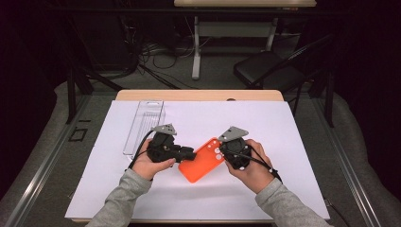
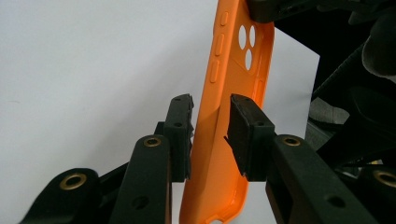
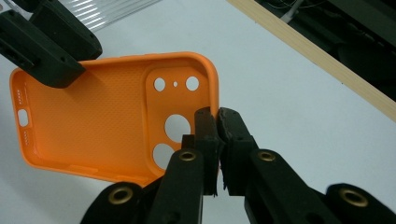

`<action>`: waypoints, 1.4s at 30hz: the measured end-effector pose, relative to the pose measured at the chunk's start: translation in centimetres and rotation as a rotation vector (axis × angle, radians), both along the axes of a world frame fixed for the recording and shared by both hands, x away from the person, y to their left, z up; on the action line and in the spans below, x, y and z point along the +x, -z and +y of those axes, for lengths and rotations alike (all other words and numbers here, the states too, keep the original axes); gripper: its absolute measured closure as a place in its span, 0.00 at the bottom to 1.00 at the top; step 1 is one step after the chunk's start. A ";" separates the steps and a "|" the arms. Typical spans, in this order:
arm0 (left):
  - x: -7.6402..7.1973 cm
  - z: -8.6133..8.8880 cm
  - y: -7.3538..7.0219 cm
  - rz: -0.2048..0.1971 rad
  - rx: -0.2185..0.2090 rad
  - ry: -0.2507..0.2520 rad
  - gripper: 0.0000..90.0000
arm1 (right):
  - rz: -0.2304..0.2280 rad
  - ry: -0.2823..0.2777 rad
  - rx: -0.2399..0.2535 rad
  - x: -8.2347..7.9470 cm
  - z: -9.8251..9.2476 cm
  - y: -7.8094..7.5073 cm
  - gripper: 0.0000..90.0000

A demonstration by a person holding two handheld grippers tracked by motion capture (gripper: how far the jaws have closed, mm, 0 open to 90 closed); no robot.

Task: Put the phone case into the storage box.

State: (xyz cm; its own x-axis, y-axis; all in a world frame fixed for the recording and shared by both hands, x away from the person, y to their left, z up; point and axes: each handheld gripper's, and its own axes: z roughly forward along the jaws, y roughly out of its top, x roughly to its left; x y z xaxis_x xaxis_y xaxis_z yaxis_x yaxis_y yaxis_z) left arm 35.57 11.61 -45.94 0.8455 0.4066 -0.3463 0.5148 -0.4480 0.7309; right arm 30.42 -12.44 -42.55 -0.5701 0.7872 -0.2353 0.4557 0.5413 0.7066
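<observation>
The orange phone case [image 3: 93, 121] is sitting between both sets of jaws: the right gripper [image 3: 217, 116] is pinching its camera-end rim. The left gripper [image 2: 211, 135] is straddling a side wall with jaws narrowly parted (contact unclear), both hands angling inward over the counter [image 1: 293, 142].

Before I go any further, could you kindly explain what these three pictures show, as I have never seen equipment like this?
A person holds hand-operated tongs in each hand: the left tongs and the right tongs. One picture looks down from a fixed camera above the white-covered table; the other two come from cameras riding on each of the tongs, looking along their black jaws. Between them is an orange soft phone case, empty, with camera holes. The right tongs pinch its side wall near those holes, jaws shut. The left tongs have a jaw on each side of its other end. A clear plastic tray lies behind on the table.
</observation>
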 end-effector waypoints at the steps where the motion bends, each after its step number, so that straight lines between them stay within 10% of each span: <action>1: 0.0 0.0 0.0 0.001 -0.001 -0.001 0.78 | -0.001 -0.005 0.000 0.0 0.0 0.0 0.96; 42: 0.0 -0.1 0.1 -0.005 0.012 0.049 0.90 | -0.018 -0.047 -0.001 -0.2 0.8 0.1 0.96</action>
State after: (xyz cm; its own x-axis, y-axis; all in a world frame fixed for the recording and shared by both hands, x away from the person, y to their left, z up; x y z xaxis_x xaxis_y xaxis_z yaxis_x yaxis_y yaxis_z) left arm 35.62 11.46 -46.07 0.8661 0.3691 -0.3370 0.4884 -0.4815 0.7277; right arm 30.22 -11.63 -42.61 -0.6019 0.7595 -0.2466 0.4171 0.5624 0.7139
